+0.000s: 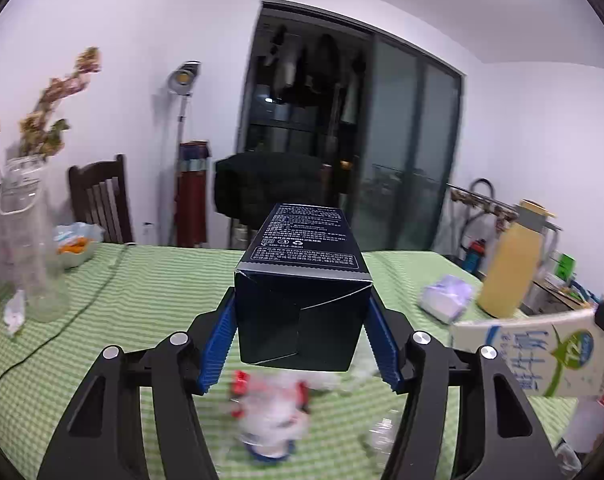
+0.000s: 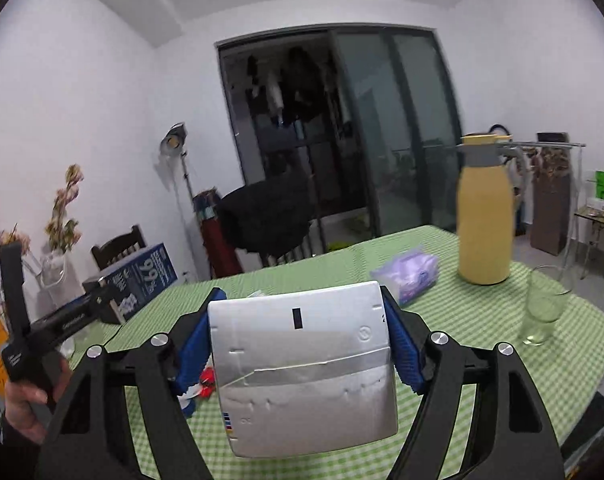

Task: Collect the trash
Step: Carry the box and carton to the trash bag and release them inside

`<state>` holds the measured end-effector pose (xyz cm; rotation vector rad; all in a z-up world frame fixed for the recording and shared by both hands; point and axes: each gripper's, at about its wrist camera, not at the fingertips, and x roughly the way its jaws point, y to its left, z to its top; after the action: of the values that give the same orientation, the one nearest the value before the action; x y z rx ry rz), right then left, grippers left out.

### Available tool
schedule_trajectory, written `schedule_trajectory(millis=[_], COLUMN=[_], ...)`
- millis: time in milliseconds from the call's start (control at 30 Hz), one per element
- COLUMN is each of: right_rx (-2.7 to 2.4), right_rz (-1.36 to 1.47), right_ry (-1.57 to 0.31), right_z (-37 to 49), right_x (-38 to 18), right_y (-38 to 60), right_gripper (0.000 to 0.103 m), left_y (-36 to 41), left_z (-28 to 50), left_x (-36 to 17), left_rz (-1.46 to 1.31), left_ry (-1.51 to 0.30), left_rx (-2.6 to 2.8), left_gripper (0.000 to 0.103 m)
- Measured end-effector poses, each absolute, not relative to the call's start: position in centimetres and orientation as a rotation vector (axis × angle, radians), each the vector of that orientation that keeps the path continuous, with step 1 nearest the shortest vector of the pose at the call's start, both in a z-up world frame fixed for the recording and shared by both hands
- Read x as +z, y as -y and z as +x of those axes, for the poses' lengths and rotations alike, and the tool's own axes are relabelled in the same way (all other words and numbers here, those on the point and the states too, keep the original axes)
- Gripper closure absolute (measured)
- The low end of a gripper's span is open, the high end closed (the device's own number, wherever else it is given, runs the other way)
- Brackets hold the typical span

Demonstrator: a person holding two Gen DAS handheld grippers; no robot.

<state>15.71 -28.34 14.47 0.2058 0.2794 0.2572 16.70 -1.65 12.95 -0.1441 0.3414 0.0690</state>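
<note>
Dark box: Your left claw (image 1: pixel 302 316) pinches a dark navy box (image 1: pixel 302 292) between its blue pads; fine white print covers its top face, its near end flap is folded shut, and it hangs clear above the counter (image 1: pixel 149 292).
Milk carton: Your right claw (image 2: pixel 302 340) grips a white milk carton (image 2: pixel 306 368) across its sides, the silvery taped base facing you. In the left view the same carton (image 1: pixel 542 356) shows green and blue print at the right edge.
Litter below: Blurred red, white and blue wrappers (image 1: pixel 269 408) lie on the green checked cloth under the dark box.
Right side: A yellow flask (image 2: pixel 486 216) stands far right, a purple tissue pack (image 2: pixel 410 276) just left of it, and a drinking glass (image 2: pixel 542 308) nearer.
Left side: A clear vase (image 1: pixel 25 240) with dried flowers stands at the left, a bowl (image 1: pixel 75 252) of snacks behind it, and a thin black cable (image 1: pixel 81 308) trails across the cloth.
Far end: A wooden chair (image 1: pixel 101 200) and a dark-draped seat (image 1: pixel 269 188) stand beyond the counter.
</note>
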Motion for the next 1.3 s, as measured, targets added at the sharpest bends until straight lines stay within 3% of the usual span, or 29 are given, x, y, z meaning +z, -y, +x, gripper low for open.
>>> schedule_trajectory(millis=[267, 567, 933, 1300], right_rx=[0.115, -0.204, -0.529, -0.532], right_rz=[0.241, 0.223, 0.266, 0.228], right_ry=[-0.203, -0.21, -0.57, -0.875], right_z=[12.2, 2.6, -5.2, -1.9], right_x=[15.5, 13.5, -0.9, -11.9], right_y=[36.2, 50.7, 65.3, 70.3], right_gripper=[0.031, 0.031, 0.031, 0.03], left_y=[9.6, 20.8, 40.1, 53.7], left_z=[15.8, 12.8, 9.6, 8.6], left_x=[13.4, 13.2, 6.4, -3.4], left_rz=[-0.062, 0.015, 0.215, 0.402], left_ry=[-0.397, -0.425, -0.57, -0.788], left_rx=[-0.14, -0.42, -0.769, -0.955], left_gripper=[0.045, 0.045, 0.045, 0.044])
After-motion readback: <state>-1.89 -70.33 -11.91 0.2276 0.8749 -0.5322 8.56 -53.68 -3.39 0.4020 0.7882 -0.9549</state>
